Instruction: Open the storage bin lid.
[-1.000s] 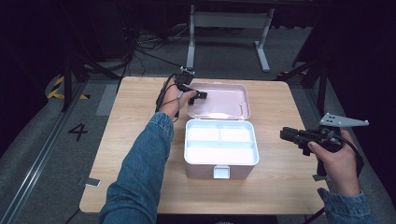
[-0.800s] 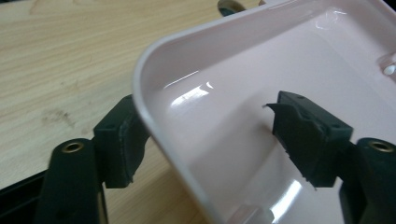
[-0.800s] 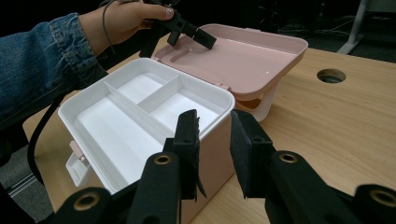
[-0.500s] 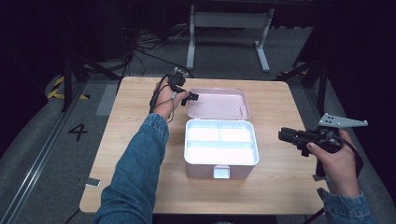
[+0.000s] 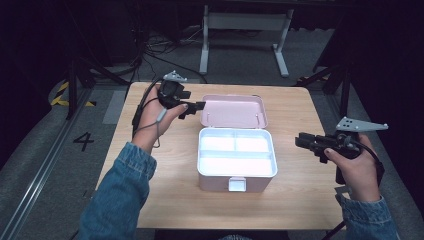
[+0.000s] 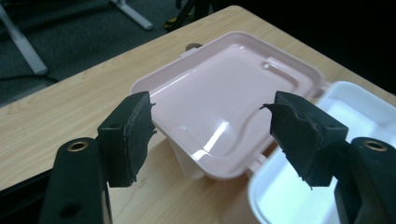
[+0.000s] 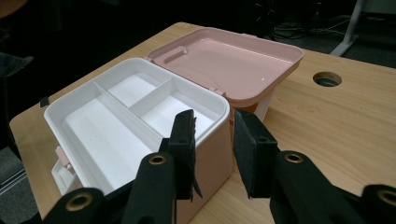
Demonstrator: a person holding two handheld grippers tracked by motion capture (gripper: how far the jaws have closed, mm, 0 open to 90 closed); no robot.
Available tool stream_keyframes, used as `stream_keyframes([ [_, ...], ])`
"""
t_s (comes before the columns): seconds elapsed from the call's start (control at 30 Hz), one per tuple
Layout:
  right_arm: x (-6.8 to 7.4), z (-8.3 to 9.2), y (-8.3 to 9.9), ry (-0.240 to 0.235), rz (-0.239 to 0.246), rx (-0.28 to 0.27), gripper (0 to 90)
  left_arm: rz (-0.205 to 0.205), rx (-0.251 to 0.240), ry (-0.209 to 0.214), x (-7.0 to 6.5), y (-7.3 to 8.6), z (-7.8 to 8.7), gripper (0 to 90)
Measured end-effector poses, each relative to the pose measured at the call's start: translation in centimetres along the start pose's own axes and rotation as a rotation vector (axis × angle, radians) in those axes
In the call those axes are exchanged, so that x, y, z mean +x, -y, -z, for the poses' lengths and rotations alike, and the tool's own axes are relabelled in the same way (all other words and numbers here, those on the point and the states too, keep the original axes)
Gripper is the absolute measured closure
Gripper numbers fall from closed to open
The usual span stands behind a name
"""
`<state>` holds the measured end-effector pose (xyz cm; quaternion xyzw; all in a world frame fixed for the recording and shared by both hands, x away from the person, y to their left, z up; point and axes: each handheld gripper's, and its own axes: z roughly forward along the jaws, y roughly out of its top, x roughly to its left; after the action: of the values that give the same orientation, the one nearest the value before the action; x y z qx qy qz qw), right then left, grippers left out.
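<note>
At the upper left of the high view, the left gripper (image 5: 196, 106) hovers just beside the left edge of the open pink lid (image 5: 234, 111), its fingers (image 6: 128, 135) spread wide with nothing between them; in the left gripper view the lid's near corner lies between and beyond the two pads, apart from both. The box (image 5: 236, 159) sits at the middle of the tabletop (image 5: 165, 195), lid thrown back flat toward the far edge, with a white tray (image 7: 121, 116) seated in the base, split into one long compartment and two smaller ones, all empty. A small latch tab (image 5: 237, 184) hangs at the front wall. At the right of the frame, the right gripper (image 5: 301, 141) is held above the tabletop, well apart from the box's right wall, its fingers (image 7: 183, 149) narrowed to a small gap and gripping nothing. The box looks like thin, glossy moulded plastic: probably light, stiff and rather slippery, liable to slide if pushed from one side. The lid's raised rim seems the surest place to pinch, and steadying the base with the other gripper would likely help.
</note>
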<state>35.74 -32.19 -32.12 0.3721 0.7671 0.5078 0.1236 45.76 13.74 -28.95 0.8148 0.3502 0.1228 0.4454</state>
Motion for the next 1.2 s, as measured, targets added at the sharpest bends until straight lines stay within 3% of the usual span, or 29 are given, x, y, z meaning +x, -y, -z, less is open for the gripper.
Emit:
stream_keyframes([
  [0.13,-0.4,-0.3,-0.3,0.008,0.003,0.013,67.7,-0.033,0.008,0.007,-1.2,0.9,2.5,30.9],
  [0.27,-1.2,-0.7,-0.5,0.033,0.01,0.037,63.6,-0.024,0.02,0.018,-2.2,2.0,4.2,30.9],
  [0.33,-1.5,-1.0,-0.6,0.038,0.016,0.07,61.1,-0.038,0.044,0.003,-2.6,2.8,5.2,30.9],
  [0.43,-1.9,-1.6,-0.5,0.056,0.037,0.104,58.1,-0.055,0.041,-0.015,-3.0,3.9,6.3,31.6],
  [0.53,-2.1,-1.9,-0.4,0.061,0.047,0.126,57.0,-0.048,0.046,-0.003,-3.4,5.1,7.0,31.6],
  [0.73,-2.5,-2.1,-0.1,0.064,0.052,0.147,55.0,-0.059,0.091,-0.037,-3.4,7.7,7.9,31.5],
  [0.9,-2.8,-2.2,0.2,0.066,0.041,0.166,53.8,-0.036,0.078,-0.009,-3.0,9.4,8.4,31.6],
  [0.97,-2.9,-2.2,0.3,0.067,0.038,0.177,53.6,-0.007,0.064,0.0,-2.8,10.4,8.5,31.6],
  [1.1,-3.1,-2.5,0.5,0.063,0.037,0.193,53.0,0.002,0.116,-0.019,-2.3,11.8,8.1,32.4],
  [1.2,-3.2,-2.7,0.8,0.065,0.036,0.213,52.3,0.014,0.146,-0.002,-2.1,12.9,7.5,32.4],
])
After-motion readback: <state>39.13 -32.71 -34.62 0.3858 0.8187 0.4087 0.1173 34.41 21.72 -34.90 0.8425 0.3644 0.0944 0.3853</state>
